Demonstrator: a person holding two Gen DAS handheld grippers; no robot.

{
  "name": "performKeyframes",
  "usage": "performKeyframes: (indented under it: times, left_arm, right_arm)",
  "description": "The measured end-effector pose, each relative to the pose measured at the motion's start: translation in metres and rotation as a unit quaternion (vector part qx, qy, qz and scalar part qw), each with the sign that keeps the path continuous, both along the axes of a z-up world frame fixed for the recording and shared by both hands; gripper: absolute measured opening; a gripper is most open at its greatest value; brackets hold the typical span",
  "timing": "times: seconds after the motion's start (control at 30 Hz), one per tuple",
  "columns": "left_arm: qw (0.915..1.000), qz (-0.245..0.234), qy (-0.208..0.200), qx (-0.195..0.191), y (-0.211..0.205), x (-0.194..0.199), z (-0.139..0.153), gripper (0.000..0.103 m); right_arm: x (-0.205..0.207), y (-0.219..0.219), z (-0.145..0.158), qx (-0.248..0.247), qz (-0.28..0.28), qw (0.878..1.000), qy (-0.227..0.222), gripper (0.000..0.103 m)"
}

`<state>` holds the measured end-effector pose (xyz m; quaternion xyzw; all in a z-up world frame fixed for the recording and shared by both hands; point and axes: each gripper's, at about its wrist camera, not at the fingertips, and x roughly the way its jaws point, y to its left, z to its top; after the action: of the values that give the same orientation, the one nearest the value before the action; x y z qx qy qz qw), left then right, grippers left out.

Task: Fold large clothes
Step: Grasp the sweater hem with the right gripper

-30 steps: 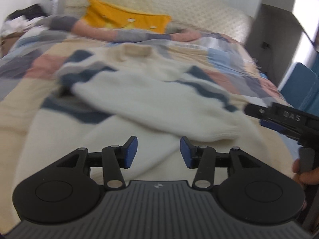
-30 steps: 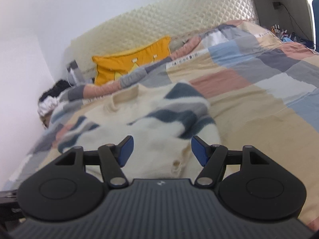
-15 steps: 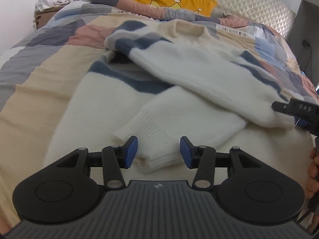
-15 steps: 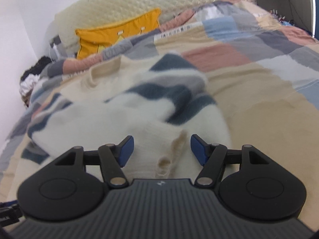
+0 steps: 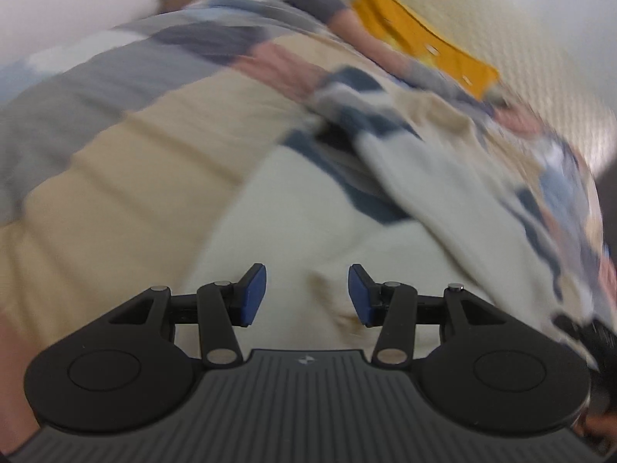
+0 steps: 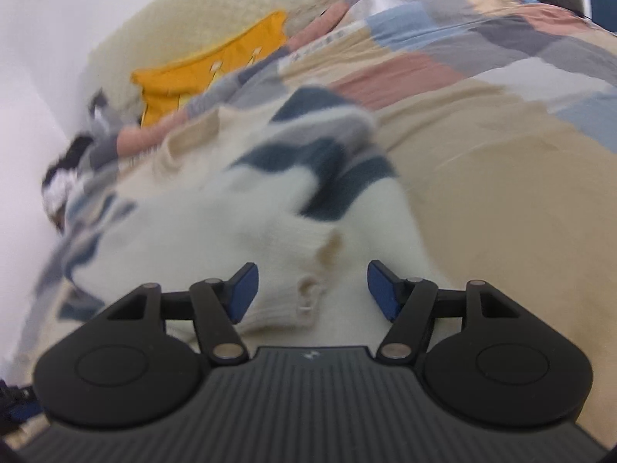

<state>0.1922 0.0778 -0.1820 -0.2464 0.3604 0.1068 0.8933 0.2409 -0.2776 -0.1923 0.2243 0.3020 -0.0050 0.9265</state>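
Note:
A large white sweater point(image 5: 308, 231) with navy stripes lies spread on the bed, one sleeve folded across its body. The left wrist view is blurred; my left gripper point(image 5: 307, 294) hovers open over the plain white lower part, nothing pressed between its blue pads. In the right wrist view the sweater point(image 6: 216, 231) fills the middle. Its ribbed sleeve cuff point(image 6: 293, 305) lies between the fingers of my right gripper point(image 6: 311, 290), which stands open with the pads clear of the knit. A dark part of the right gripper point(image 5: 601, 343) shows at the left view's right edge.
The patchwork bedcover point(image 6: 501, 154) in beige, grey, pink and blue spreads around the sweater. A yellow pillow point(image 6: 208, 73) leans on the quilted headboard point(image 6: 193, 19). A pile of clothes point(image 6: 61, 181) sits past the bed's far left corner.
The left gripper has swept sideways and rolled, so its view is tilted and blurred. The right gripper has sunk closer to the sleeve cuff. Both jaws look the same width.

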Motion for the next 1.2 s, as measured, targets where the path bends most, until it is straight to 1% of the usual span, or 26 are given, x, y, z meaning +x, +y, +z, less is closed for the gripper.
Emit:
performKeyframes:
  times: [0.1,0.23,0.27,0.3,0.37,0.43,0.5,0.53,0.6,0.7,0.77,0.9,1.0,1.07,1.13,1.17,1.2]
  left_arm:
    - [0.9988,0.044,0.0,-0.02,0.02,-0.016,0.002,0.053]
    - [0.9964,0.084,-0.001,-0.01,0.03,-0.033,0.007,0.053]
    - [0.996,0.089,0.001,-0.009,0.031,-0.036,0.008,0.053]
    - [0.9955,0.094,0.004,-0.007,0.032,-0.038,0.008,0.053]
    - [0.9947,0.102,0.012,-0.001,0.033,-0.04,0.005,0.053]
    - [0.9942,0.104,0.022,-0.011,0.036,-0.039,0.001,0.053]
    - [0.9935,0.106,0.03,-0.029,0.04,-0.037,-0.004,0.053]
    - [0.9933,0.107,0.032,-0.031,0.04,-0.037,-0.007,0.053]
    - [0.9926,0.111,0.036,-0.035,0.042,-0.037,-0.01,0.053]
    - [0.9913,0.114,0.042,-0.052,0.045,-0.038,-0.015,0.053]
    - [0.9904,0.113,0.047,-0.064,0.047,-0.037,-0.019,0.053]
    - [0.9894,0.111,0.059,-0.073,0.048,-0.035,-0.023,0.054]
    - [0.9883,0.109,0.063,-0.085,0.05,-0.035,-0.026,0.057]
    - [0.9883,0.103,0.062,-0.093,0.051,-0.034,-0.027,0.058]
    - [0.988,0.095,0.063,-0.104,0.051,-0.033,-0.029,0.058]
    - [0.9881,0.089,0.062,-0.109,0.05,-0.032,-0.03,0.058]
    - [0.9882,0.082,0.061,-0.115,0.049,-0.031,-0.03,0.059]
  right_arm:
    - [-0.017,-0.008,0.012,0.003,-0.026,1.0,-0.007,0.065]
    - [-0.032,-0.018,0.019,-0.01,-0.076,0.997,0.016,0.066]
    - [-0.035,-0.022,0.02,-0.011,-0.088,0.996,0.02,0.068]
    - [-0.037,-0.026,0.019,-0.007,-0.1,0.995,0.024,0.077]
    - [-0.043,-0.037,0.012,0.021,-0.13,0.99,0.041,0.087]
    - [-0.044,-0.048,0.0,0.067,-0.14,0.986,0.066,0.086]
    - [-0.043,-0.053,-0.013,0.113,-0.135,0.98,0.091,0.085]
    - [-0.042,-0.053,-0.018,0.13,-0.133,0.977,0.099,0.085]
    - [-0.042,-0.05,-0.023,0.153,-0.12,0.975,0.106,0.087]
    - [-0.04,-0.044,-0.025,0.169,-0.094,0.974,0.113,0.087]
    - [-0.04,-0.041,-0.024,0.191,-0.083,0.972,0.111,0.087]
    - [-0.043,-0.039,-0.024,0.254,-0.041,0.962,0.095,0.087]
    - [-0.044,-0.029,-0.017,0.265,0.0,0.961,0.077,0.087]
    - [-0.041,-0.024,-0.017,0.296,0.027,0.952,0.068,0.087]
    - [-0.039,-0.022,-0.022,0.351,0.054,0.933,0.064,0.087]
    - [-0.038,-0.019,-0.025,0.363,0.063,0.927,0.066,0.087]
    - [-0.037,-0.016,-0.025,0.36,0.066,0.928,0.068,0.086]
